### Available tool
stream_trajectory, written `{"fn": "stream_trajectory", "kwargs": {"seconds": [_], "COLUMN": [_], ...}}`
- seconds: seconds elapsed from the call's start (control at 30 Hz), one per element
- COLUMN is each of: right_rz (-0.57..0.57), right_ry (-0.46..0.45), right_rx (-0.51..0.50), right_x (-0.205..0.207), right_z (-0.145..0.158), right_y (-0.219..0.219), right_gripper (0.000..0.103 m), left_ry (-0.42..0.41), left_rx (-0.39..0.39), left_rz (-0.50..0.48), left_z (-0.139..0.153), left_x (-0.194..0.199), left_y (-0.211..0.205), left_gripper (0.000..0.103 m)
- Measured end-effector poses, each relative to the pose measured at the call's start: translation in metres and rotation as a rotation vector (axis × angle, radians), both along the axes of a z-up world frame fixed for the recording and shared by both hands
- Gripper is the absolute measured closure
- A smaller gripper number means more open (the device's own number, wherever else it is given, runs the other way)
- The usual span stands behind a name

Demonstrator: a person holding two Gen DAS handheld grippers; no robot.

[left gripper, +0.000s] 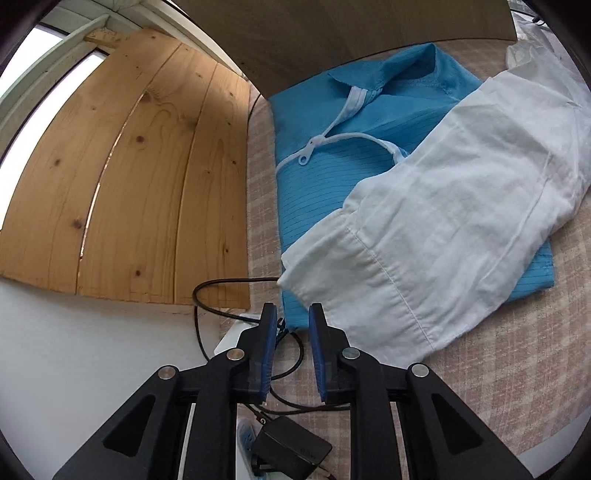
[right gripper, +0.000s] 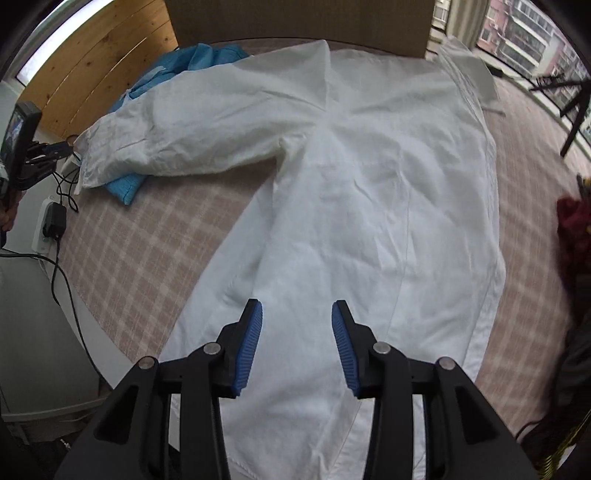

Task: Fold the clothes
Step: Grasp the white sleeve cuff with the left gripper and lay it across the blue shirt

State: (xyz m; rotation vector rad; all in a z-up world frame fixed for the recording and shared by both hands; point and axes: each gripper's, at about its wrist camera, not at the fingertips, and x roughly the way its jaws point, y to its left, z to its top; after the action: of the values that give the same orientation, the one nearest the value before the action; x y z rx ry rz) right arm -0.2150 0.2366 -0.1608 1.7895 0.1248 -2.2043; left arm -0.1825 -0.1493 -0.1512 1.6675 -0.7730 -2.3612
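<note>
A white shirt (right gripper: 369,192) lies spread on the checked bed cover (right gripper: 140,251), collar far, hem near. Its left sleeve (left gripper: 443,221) reaches out over a folded blue garment (left gripper: 332,184) with a white zip. My left gripper (left gripper: 292,314) is open and empty, just short of the sleeve cuff (left gripper: 354,295) and the blue garment's near corner. My right gripper (right gripper: 297,310) is open and empty, above the shirt's lower body. The left gripper (right gripper: 70,147) also shows at the far left of the right wrist view, by the cuff.
A wooden board (left gripper: 129,177) stands left of the bed. A black cable (left gripper: 207,295), a power strip and a black adapter (left gripper: 291,446) lie at the bed's left edge. A brown headboard (right gripper: 295,18) is at the far end. Dark red cloth (right gripper: 576,229) sits at the right.
</note>
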Motion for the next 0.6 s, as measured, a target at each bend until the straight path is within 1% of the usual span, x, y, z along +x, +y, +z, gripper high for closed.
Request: {"fn": "stream_trajectory", "kwargs": {"seconds": [0.07,0.17,0.23,0.37,0.43,0.47,0.53,0.6], "right_rz": [0.043,0.081,0.107,0.198,0.239,0.257,0.287,0.287], "right_ry": [0.006,0.007,0.002,0.001,-0.009,-0.012,-0.009,-0.021], "right_rx": [0.049,0.151,0.209,0.373,0.436,0.451,0.47,0.439], "right_x": [-0.022,-0.052,-0.066,-0.077,-0.079,-0.08,-0.083,-0.088], "right_z": [-0.003,-0.01,-0.017,-0.032,-0.038,-0.04,-0.042,-0.042], "right_y": [-0.017,-0.038,-0.05,-0.068,-0.069,-0.07,-0.069,-0.063], "right_gripper": [0.064,0.064,0.064,0.064,0.064,0.064,0.064,0.064], "left_ry": [0.027,0.04,0.028,-0.045,-0.08,-0.085,-0.08,-0.101], "left_rx": [0.08,0.24,0.332,0.533,0.603,0.62,0.65,0.692], "left_rz": [-0.008,-0.05,-0.103,-0.177,-0.187,-0.177,-0.132,-0.093], "left_z": [0.014,0.025,0.023,0.008,0.006,0.008,0.017,0.02], "left_x": [0.021,0.062,0.093,0.146,0.172,0.185,0.21,0.231], "left_y": [0.005,0.026,0.049,0.095,0.114,0.119,0.123,0.132], "left_gripper": [0.085,0.085,0.085,0.085,0.083,0.083,0.082,0.082]}}
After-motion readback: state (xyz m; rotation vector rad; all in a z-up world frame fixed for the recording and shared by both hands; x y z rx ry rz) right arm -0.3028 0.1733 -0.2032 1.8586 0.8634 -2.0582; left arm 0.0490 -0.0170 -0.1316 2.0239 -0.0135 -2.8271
